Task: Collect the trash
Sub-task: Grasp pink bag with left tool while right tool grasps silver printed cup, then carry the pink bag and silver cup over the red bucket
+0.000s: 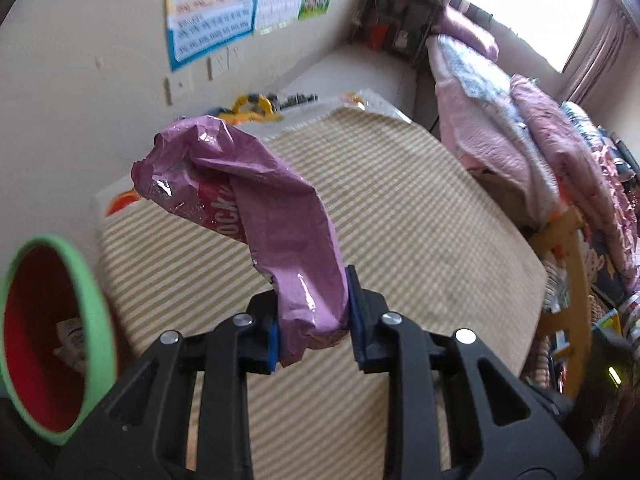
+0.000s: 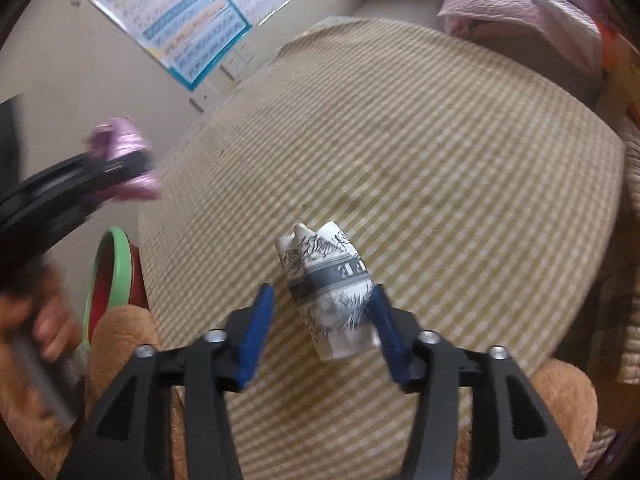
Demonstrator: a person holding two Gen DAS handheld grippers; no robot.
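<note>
- The left gripper (image 1: 314, 316) is clamped on a crumpled pink wrapper (image 1: 256, 200), which stands up at the centre of the left wrist view, above the striped tablecloth (image 1: 420, 220).
- A green-rimmed red bin (image 1: 52, 336) sits at the lower left of that frame.
- The right gripper (image 2: 320, 320) is released, its jaws apart around a crumpled white printed paper (image 2: 330, 288) at the centre of the right wrist view; the paper touches only the right pad.

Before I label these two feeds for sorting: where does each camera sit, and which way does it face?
Left wrist: on the left gripper, angled down over the striped tablecloth; its fingers clamp a purple wrapper.
Right wrist: on the right gripper, angled down at a crumpled paper between open fingers; a hand shows.
Shared: tablecloth, wrapper, green-rimmed bin, wall posters.
</note>
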